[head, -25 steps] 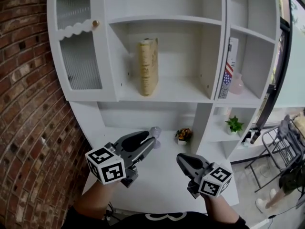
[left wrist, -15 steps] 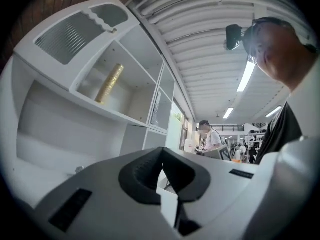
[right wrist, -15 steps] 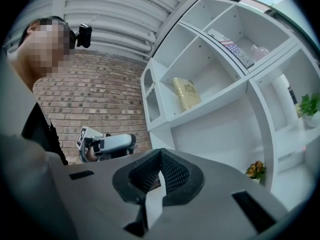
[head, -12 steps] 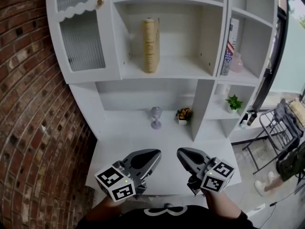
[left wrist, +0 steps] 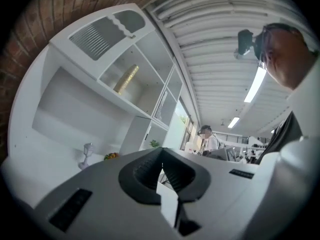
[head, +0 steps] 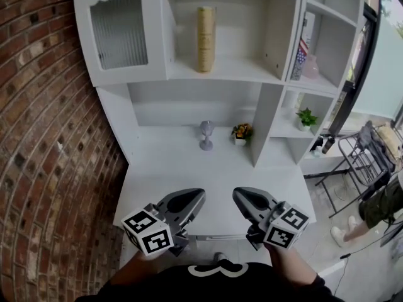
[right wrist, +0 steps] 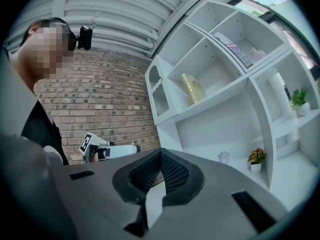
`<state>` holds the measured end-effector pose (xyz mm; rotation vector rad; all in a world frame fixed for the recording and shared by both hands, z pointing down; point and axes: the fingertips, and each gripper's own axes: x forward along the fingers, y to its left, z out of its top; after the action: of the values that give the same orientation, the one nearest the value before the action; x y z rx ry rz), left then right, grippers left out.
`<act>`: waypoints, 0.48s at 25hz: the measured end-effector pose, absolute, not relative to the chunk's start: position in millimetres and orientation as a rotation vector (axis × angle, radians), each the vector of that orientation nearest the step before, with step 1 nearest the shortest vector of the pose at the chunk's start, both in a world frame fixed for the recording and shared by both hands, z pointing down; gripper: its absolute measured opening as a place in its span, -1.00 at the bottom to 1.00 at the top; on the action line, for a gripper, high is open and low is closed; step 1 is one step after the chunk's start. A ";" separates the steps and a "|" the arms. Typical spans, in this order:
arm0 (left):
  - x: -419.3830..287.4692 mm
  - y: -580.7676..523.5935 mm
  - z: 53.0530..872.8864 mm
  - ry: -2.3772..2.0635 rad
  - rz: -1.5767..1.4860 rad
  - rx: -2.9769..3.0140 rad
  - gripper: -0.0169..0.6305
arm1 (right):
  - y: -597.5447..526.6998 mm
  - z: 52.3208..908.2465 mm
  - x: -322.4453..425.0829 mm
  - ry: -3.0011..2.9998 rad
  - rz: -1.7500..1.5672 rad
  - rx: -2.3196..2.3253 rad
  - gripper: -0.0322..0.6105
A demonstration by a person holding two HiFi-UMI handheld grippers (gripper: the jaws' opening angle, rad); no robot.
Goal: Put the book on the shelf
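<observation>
The top of the white shelf unit [head: 277, 36] was cut off by the frame in the head view, and any print on the book [head: 206, 30] was too small to read. At the right edge only a leg and shoe of a bystander [head: 368, 209] showed. The book itself was tan-gold and thick. It stood upright with its spine facing out in the middle upper compartment, clear of both side walls, to the right of the ribbed-glass cabinet door [head: 119, 30]. Down low, the left gripper [head: 192, 197] was closed right up with nothing between its jaws, and the right gripper [head: 242, 197] was closed the same way and empty too. The 2 sat side by side over the front edge of the white desk surface [head: 182, 168], well apart from the book. Further back on that surface stood a small glass goblet [head: 206, 134] and, just right of it, a little pot of flowers [head: 241, 133]. A green plant [head: 306, 117] sat in a lower right cubby. A brick wall [head: 38, 137] ran down the left, and a folding chair [head: 359, 162] stood off to the right.
</observation>
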<state>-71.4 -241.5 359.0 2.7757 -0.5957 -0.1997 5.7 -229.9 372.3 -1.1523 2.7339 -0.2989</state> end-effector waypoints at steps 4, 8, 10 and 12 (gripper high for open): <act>-88.8 -234.7 360.3 -0.582 -0.239 2.711 -0.94 | -218.1 371.2 -5.0 2.755 -0.285 -1.151 -0.87; -103.3 -226.8 363.0 -0.631 -0.226 2.729 -0.94 | -211.0 372.5 -14.6 2.761 -0.278 -1.144 -0.87; -107.2 -223.2 365.8 -0.639 -0.221 2.725 -0.94 | -208.1 375.9 -17.7 2.764 -0.286 -1.144 -0.87; -110.5 -220.2 369.2 -0.642 -0.215 2.716 -0.94 | -204.7 380.3 -21.2 2.764 -0.298 -1.144 -0.87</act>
<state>-110.5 -220.2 369.2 2.7158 -0.6416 -0.2148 -21.2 -204.7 380.3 -1.1441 2.7637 -0.2983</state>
